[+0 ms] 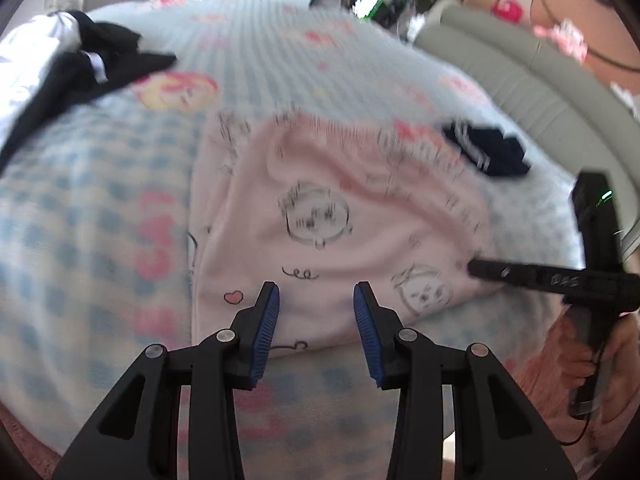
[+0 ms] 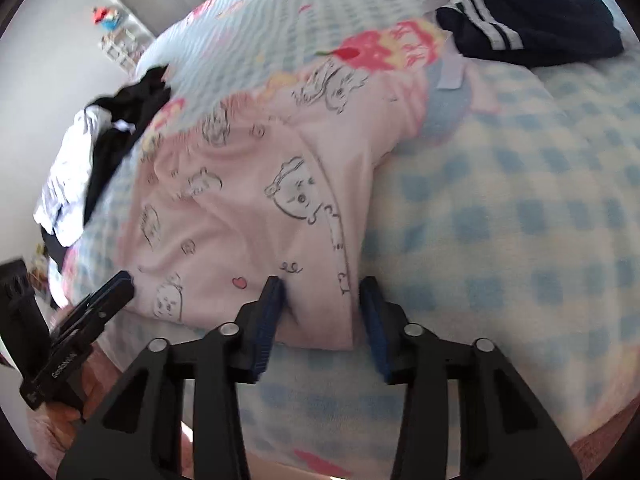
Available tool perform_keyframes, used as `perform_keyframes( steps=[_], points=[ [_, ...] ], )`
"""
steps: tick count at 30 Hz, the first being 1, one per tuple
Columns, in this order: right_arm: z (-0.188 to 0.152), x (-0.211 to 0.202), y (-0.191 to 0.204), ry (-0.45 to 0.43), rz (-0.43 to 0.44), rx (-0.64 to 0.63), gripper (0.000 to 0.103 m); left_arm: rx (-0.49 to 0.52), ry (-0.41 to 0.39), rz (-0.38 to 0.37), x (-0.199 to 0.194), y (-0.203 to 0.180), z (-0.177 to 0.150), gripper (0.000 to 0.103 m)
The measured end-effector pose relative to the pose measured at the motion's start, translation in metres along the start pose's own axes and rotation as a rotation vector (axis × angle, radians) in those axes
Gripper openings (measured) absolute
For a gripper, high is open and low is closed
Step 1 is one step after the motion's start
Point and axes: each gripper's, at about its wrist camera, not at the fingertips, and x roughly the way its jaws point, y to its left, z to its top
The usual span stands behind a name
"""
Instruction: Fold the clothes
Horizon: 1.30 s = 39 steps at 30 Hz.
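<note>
Blue-padded fingers [image 2: 272, 308] of the right gripper [image 2: 322, 304] stand spread astride the near edge of one pink printed garment [image 2: 248, 216], mid-frame on the checked bed [image 2: 500, 208]; the left gripper [image 1: 316, 312] hangs open above it. Soft, light and limp, it looks best pinched at hem corners. One navy striped piece [image 2: 532, 32] lies upper right, one dark-and-white heap [image 2: 92, 148] left.

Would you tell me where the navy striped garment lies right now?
The navy striped garment lies at the right wrist view's upper right, on the checked blanket beyond the pink shirt.
</note>
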Motion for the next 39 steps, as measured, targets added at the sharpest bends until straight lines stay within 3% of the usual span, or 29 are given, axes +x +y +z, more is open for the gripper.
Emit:
perform_keyframes(
  steps=[6,10,12,13,14,16,22,23,25,28,32,35,39],
  points=[
    [0.025,0.0,0.004,-0.007,0.067,0.029,0.033,-0.1,0.001,-0.094,0.003,0.018,0.007,0.042],
    [0.039,0.014,0.01,0.013,0.018,0.004,0.036,-0.116,-0.016,-0.124,-0.002,0.02,0.008,0.042],
    [0.043,0.018,0.015,0.022,0.012,0.002,0.014,-0.136,-0.021,-0.162,-0.006,0.023,0.009,0.042],
    [0.045,0.014,0.023,0.009,0.016,-0.026,0.01,-0.173,-0.017,-0.214,-0.008,0.026,0.011,0.042],
    [0.046,0.007,0.035,-0.014,0.024,-0.07,0.01,-0.211,-0.012,-0.268,-0.01,0.029,0.013,0.04],
    [0.05,-0.002,0.057,-0.037,0.071,-0.132,0.01,-0.208,-0.029,-0.302,-0.013,0.027,0.025,0.04],
    [0.052,0.017,0.106,-0.028,0.172,-0.223,0.012,-0.225,-0.051,-0.331,-0.011,0.027,0.057,0.04],
    [0.049,0.025,0.113,-0.013,0.183,-0.231,0.013,-0.193,-0.047,-0.328,-0.011,0.025,0.06,0.04],
    [0.042,0.034,0.118,0.015,0.194,-0.239,0.016,-0.162,-0.027,-0.342,-0.007,0.021,0.065,0.04],
    [0.032,0.037,0.115,0.032,0.209,-0.231,0.019,-0.147,0.046,-0.493,0.002,0.016,0.066,0.042],
    [0.024,0.021,0.107,-0.012,0.225,-0.217,0.023,-0.069,0.074,-0.539,0.003,0.005,0.064,0.047],
    [0.018,0.015,0.107,-0.03,0.202,-0.238,0.026,-0.051,0.108,-0.474,0.016,-0.001,0.069,0.049],
    [0.014,0.011,0.105,-0.019,0.187,-0.236,0.034,0.014,0.168,-0.283,0.046,-0.019,0.074,0.046]
  ],
)
